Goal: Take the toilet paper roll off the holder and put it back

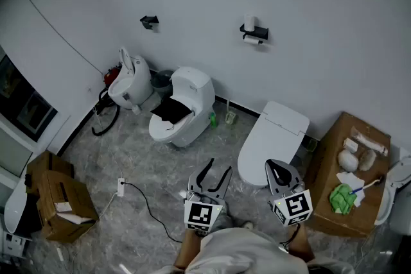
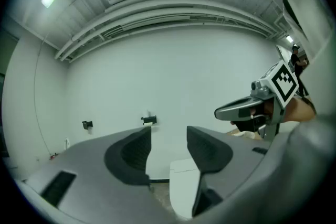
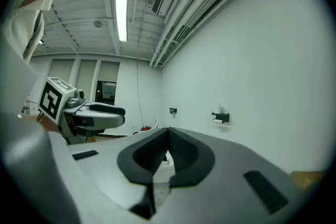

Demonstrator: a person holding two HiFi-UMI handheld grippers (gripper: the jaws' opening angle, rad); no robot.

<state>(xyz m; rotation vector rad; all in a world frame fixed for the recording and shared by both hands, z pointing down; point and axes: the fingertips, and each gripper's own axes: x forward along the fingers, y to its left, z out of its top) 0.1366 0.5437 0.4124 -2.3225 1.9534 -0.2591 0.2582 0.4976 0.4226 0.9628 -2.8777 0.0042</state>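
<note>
Both claws are hanging out in front of me right now. My left gripper (image 1: 219, 165) is sitting released, pads apart with nothing between them. My right gripper (image 1: 270, 165) is clenched, jaws pressing together on nothing at all. Just past them a white toilet (image 1: 273, 138) is standing on the floor with its lid down, and a wooden box (image 1: 350, 151) is sitting right beside it with a green cloth (image 1: 342, 197) on top. Way back on the far wall, the black holder (image 1: 256, 31) is carrying the toilet paper roll (image 1: 252, 40) underneath, well apart from both claws. A spare roll (image 1: 250, 22) is standing on top of it.
</note>
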